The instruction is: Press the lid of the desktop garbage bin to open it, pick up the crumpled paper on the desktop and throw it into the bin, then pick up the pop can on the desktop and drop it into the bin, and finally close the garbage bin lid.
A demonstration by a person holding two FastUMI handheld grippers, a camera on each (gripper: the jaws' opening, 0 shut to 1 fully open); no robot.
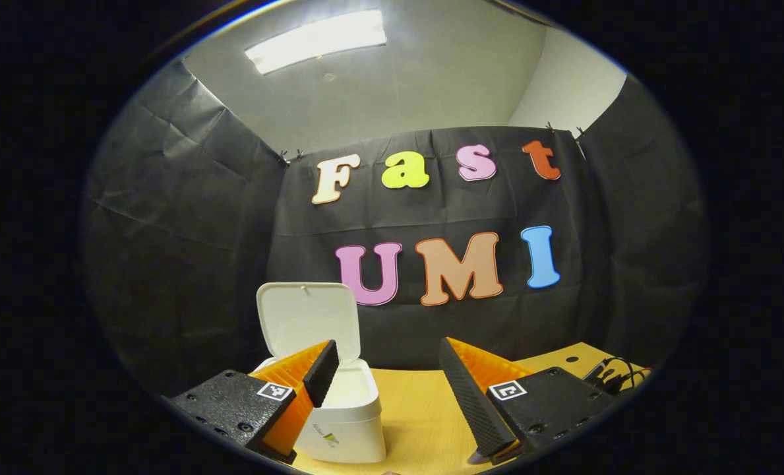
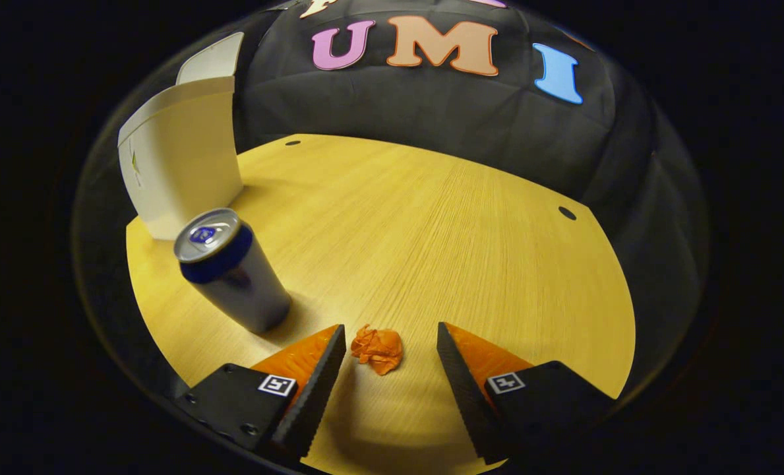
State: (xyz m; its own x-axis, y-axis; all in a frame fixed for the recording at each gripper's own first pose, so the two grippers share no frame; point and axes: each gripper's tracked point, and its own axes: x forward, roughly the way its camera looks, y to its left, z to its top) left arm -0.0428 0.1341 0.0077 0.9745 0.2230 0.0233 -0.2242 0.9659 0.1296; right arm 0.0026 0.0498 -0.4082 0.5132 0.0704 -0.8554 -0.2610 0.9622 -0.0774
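Observation:
The white desktop bin [image 1: 349, 415] stands on the wooden table with its lid [image 1: 309, 318] raised upright. My left gripper [image 1: 385, 359] is open just behind and to the right of the bin, holding nothing. In the right gripper view, a small crumpled orange paper [image 2: 378, 348] lies on the table between the spread fingers of my open right gripper [image 2: 390, 343], touching neither. A silver and blue pop can [image 2: 230, 274] stands upright to the left of it, in front of the bin [image 2: 180, 158].
The wooden table [image 2: 444, 237] stretches ahead to the black cloth wall, with small holes [image 2: 566, 213] near its far edge. Black cables [image 1: 612, 377] lie at the table's right corner in the left gripper view.

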